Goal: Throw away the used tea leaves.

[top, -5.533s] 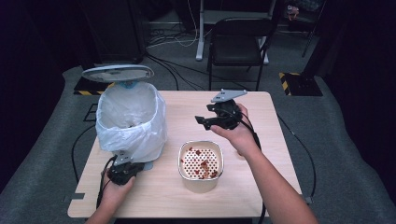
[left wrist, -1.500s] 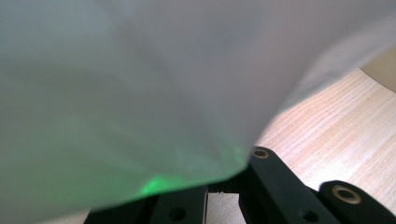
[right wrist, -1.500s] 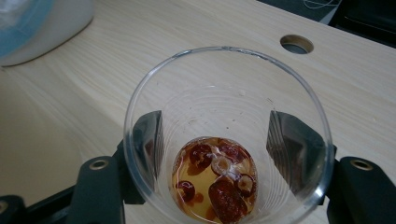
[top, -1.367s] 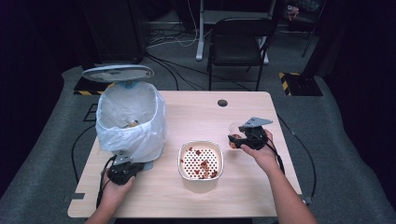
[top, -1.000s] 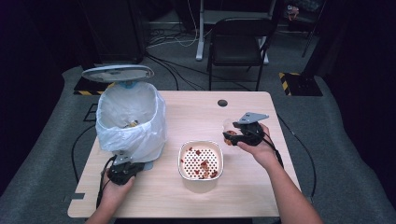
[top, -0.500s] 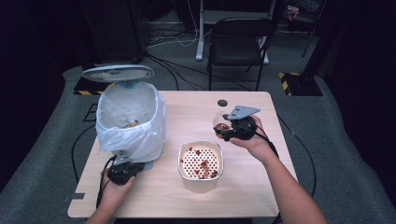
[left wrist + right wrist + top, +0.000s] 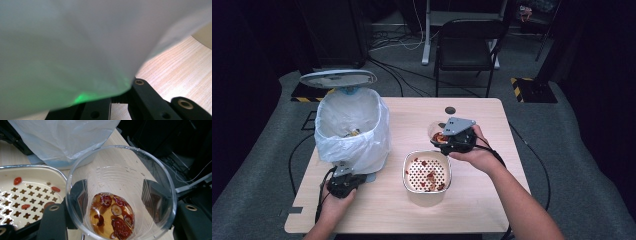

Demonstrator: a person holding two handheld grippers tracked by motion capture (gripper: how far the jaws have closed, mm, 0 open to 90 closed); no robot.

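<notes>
Cup [image 7: 120, 202] sits clamped inside right gripper [image 7: 113, 195], apparently upright.

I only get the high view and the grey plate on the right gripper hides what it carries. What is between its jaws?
Observer: The right gripper clamps a clear plastic cup, upright.
Operator: Anything in the cup?
Observer: Amber liquid with red dates and slices at the bottom.
Operator: What lies beside it?
Observer: The cream perforated strainer basin, holding a few red bits.
Operator: And the left gripper?
Observer: The left gripper has jaws shut at the white plastic bin liner.
</notes>
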